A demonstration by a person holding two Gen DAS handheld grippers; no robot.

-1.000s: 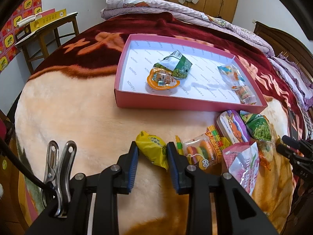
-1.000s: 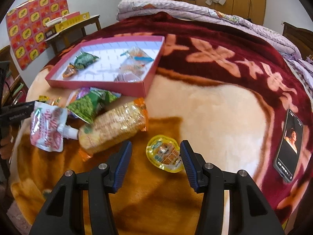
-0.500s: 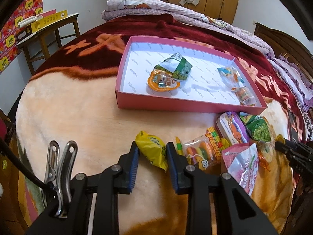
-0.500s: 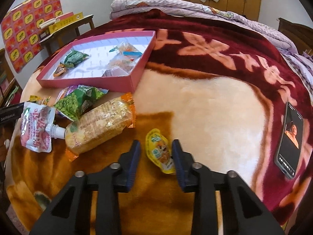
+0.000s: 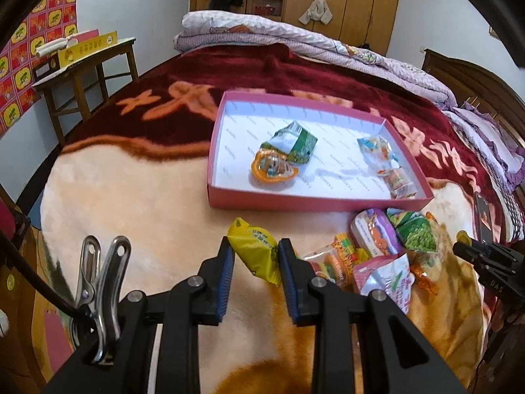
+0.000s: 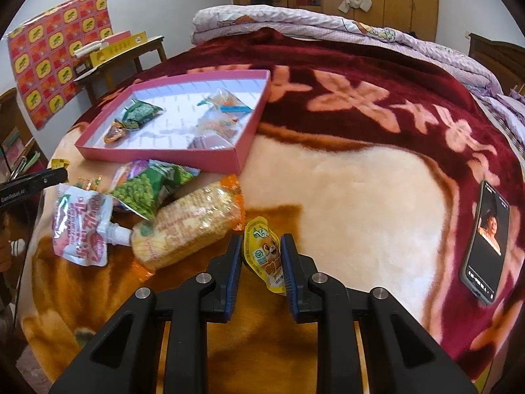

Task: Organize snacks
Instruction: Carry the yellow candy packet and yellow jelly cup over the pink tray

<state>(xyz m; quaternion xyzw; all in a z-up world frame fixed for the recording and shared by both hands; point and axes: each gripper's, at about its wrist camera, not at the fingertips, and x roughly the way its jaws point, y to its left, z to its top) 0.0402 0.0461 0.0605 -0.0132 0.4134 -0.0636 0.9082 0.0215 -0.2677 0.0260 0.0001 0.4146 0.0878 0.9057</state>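
**Two snacks gripped, both ready to go to the box**

Left wrist view. The left gripper (image 5: 256,257) has its fingers pinching a yellow snack packet (image 5: 257,253). The pinch was already in place a second ago; what differs now is that the packet sits higher against the blanket (image 5: 131,203) and the pink box (image 5: 315,202) shows further off, so the packet appears to have been lifted. The box holds a green packet (image 5: 292,142), an orange jelly cup (image 5: 274,169) and clear-wrapped sweets (image 5: 387,161). Loose snacks lie just before its near wall: a purple packet (image 5: 374,234), a green pea packet (image 5: 416,233), a clear candy bag (image 5: 331,261) and a pink pouch (image 5: 387,277).

Right wrist view. The right gripper (image 6: 261,256) is the main change. A second ago its fingers stood spread either side of the yellow jelly cup (image 6: 264,252), which lay flat on the blanket; now they are pressed onto it and the cup stands tilted on edge between the pads. A corn-coloured roll pack (image 6: 187,226) lies just to its left. A phone (image 6: 485,239) rests well apart on the right.

Judgement: both hands are loaded. The next step is probably carriage to the box, where space remains in the middle. The cup is held by its thin rim and may slip.
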